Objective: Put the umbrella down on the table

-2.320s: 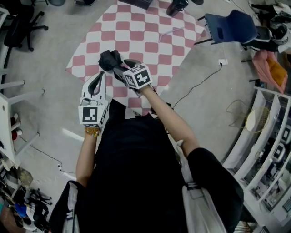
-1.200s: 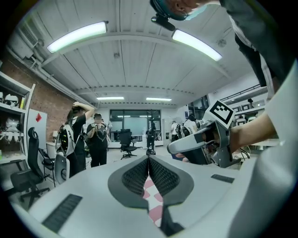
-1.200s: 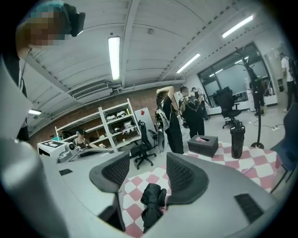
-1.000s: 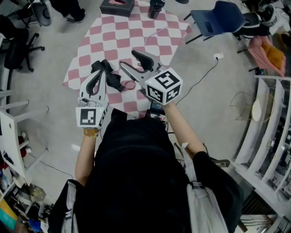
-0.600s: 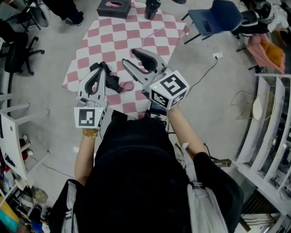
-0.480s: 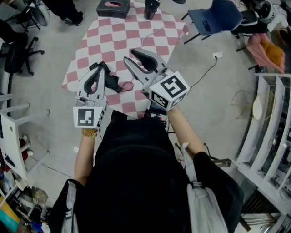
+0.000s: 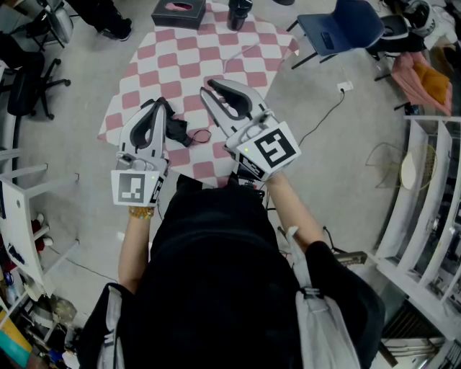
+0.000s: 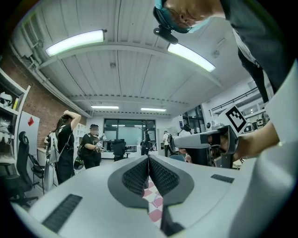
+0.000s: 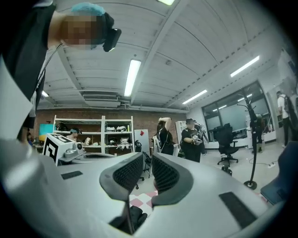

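The left gripper [image 7: 159, 105] is hovering above the 8 o'clock side of the table [image 7: 216, 52]. Its own view is showing its jaws pressed together, with nothing between the pads. Just to its right, the black umbrella [image 7: 177, 130] is lying folded on the checked cloth, near the table's 7 o'clock edge. Part of it is hiding behind the left gripper, and its thin strap loop [image 7: 206, 135] is trailing toward 3 o'clock. Neither gripper is touching it.

Further right, the right gripper [image 7: 211, 88] is hanging above the cloth at about 6 o'clock. Its jaws are closing, a narrow gap is showing between the pads, and nothing is sitting in that gap. A box [image 7: 176, 11] is resting at the table's 11 o'clock end, and a dark bottle [image 7: 238, 11] is standing at 12 o'clock, both well apart from the umbrella.

The umbrella is looking as good as put down, so the step in hand is probably getting clear of it cleanly. Doing that well means:

- Lifting both grippers up and back toward 6 o'clock, not sweeping them sideways across the cloth.
- Steering the right jaws away from the strap loop, which could snag and drag the umbrella.
- Checking that the hidden end is lying fully on the table and not hanging over the near edge.
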Motion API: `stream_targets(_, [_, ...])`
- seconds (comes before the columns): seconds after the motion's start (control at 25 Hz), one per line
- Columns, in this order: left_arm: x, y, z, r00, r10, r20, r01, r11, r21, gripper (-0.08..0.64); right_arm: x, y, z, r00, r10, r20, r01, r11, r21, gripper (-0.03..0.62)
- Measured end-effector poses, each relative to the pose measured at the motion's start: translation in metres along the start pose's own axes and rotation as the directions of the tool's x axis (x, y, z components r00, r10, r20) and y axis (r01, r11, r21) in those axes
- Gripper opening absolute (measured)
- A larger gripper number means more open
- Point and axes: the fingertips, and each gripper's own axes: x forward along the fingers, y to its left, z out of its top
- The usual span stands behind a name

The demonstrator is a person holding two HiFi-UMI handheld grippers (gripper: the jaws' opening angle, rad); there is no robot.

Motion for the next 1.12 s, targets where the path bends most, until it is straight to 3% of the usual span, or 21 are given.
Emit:
stream_targets(0.32, [0.002,-0.002,-0.001,1.0,0.007,0.005,-0.007,1.0,-0.009,0.012,0.003,0.012,0.011,0.994,-0.05,0.094,0.056,0.997,-0.059,0.052])
stream_targets(1.12, [-0.006,-0.014,-0.039,1.0,0.029,-0.007,-0.029,0.999,-0.034,0.012,0.012,0.048,-0.05,0.999,-0.047,0.012,0.048,0.985,-0.168,0.048])
